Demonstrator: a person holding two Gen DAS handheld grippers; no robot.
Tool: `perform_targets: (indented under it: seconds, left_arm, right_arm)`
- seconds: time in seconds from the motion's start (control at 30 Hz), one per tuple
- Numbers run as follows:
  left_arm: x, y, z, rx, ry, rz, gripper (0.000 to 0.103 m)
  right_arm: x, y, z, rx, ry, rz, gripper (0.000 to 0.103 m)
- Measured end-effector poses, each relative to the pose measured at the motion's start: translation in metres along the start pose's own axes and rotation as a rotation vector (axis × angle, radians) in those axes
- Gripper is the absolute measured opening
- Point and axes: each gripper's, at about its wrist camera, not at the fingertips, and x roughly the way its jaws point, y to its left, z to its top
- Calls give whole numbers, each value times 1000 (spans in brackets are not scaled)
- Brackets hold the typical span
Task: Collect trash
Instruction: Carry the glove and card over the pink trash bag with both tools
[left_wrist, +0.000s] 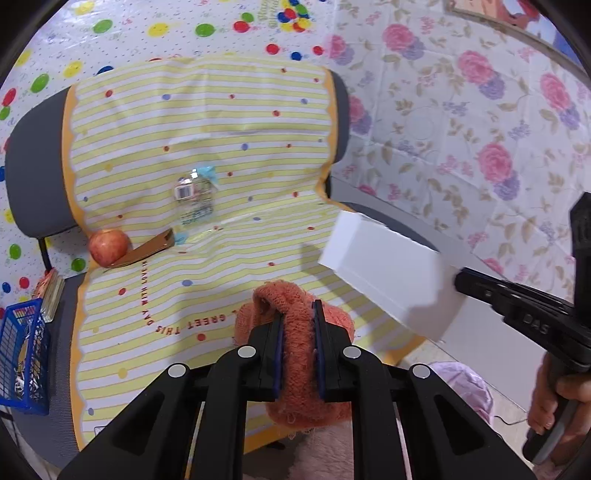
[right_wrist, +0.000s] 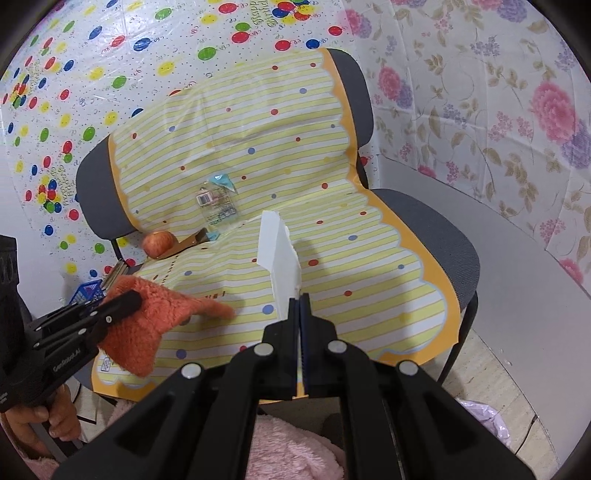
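Far left, on the floor beside the chair: blue wire-mesh basket (left_wrist: 23, 356) with shiny scraps inside; contents too small to identify.

Grey padded chair (right_wrist: 448, 236), draped with a yellow-striped plastic sheet (left_wrist: 207, 122) dotted red and blue. At the crease between seat and back, left side: red-yellow apple (left_wrist: 109, 246), touching a flat brown strip (left_wrist: 149, 248), possibly card, which runs right from under it. Just right of that strip, leaning on the backrest: crumpled clear plastic wrapper with a barcode label and pale blue end (left_wrist: 195, 199). It lies loose, well apart from both claws.

Left gripper (left_wrist: 298, 314): jaws nearly together, clamped on a fuzzy orange cloth (left_wrist: 295, 332), which bulges out either side of the pads and hangs clear above the seat front in the right wrist view (right_wrist: 147, 325).

Right gripper (right_wrist: 298, 299): jaws fully closed, pinching the lower edge of a white torn piece of stiff paper or foam (right_wrist: 277, 254), which stands up edge-on above the seat. From the left wrist view the same piece shows as a broad white slab (left_wrist: 388, 273), with a hand (left_wrist: 554, 398) on the handle.

Right of the chair: grey board (right_wrist: 517, 277) against floral sheeting.
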Motion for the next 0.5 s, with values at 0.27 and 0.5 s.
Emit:
perform_targets:
  seconds: [0.27, 0.5]
  left_arm:
    - [-19, -34, 2, 67, -52, -112, 14]
    - [-3, -95, -13, 200, 2, -216, 14]
  right_arm:
    - [-41, -11, -6, -6, -59, -58, 2]
    - [-79, -48, -38, 44, -67, -189, 2]
